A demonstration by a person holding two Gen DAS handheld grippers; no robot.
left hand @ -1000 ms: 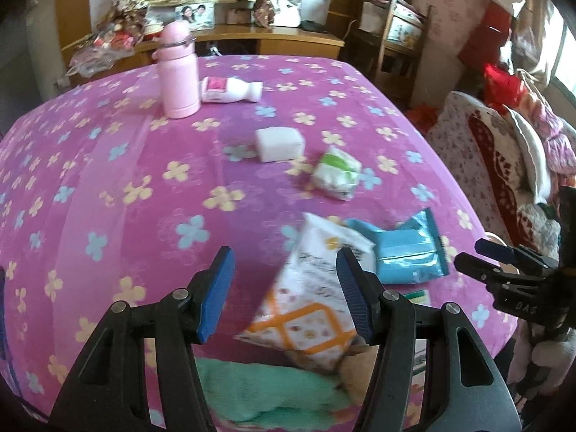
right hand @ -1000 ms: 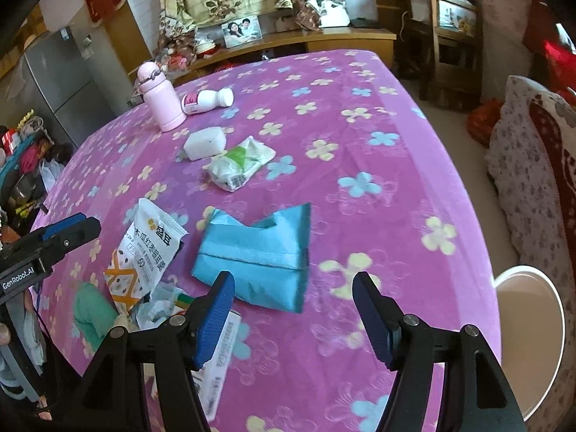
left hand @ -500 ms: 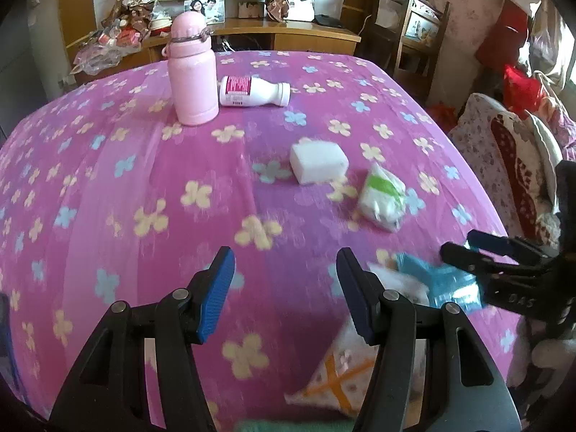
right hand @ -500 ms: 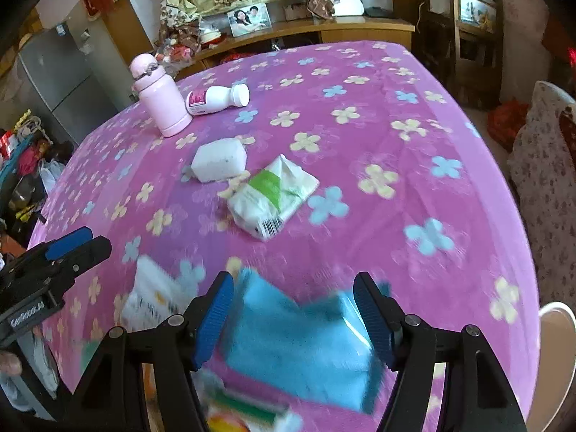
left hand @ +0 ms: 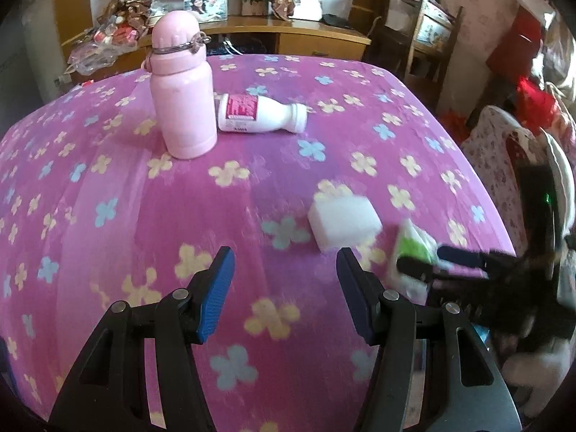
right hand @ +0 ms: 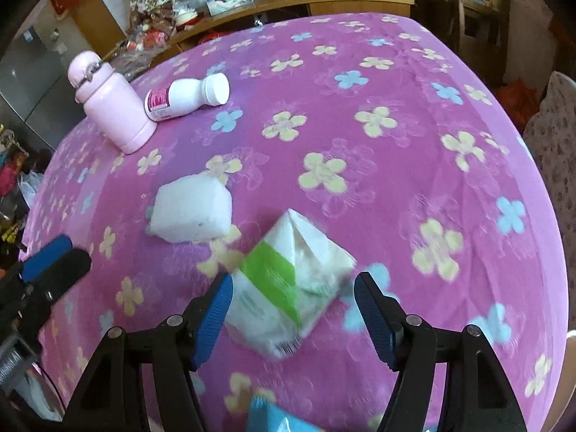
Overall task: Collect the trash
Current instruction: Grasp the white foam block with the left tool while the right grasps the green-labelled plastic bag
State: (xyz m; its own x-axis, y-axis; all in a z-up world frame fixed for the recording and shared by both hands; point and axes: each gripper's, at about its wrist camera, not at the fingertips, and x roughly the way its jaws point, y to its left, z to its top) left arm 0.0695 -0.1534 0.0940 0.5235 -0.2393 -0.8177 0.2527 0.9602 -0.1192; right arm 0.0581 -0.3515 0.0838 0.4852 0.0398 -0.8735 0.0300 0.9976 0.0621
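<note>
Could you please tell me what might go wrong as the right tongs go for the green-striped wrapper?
The green-striped wrapper looks flat and crumpled, so the open right tongs may pinch the floral tablecloth too. The white foam block lies close by and could be nudged. The open left tongs hover near, so the two could collide.

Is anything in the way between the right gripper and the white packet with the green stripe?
Nothing visible is. The right gripper is open, and the white-and-green packet lies on the tablecloth right between its fingers. The white block sits off to the packet's left, apart from it.
</note>
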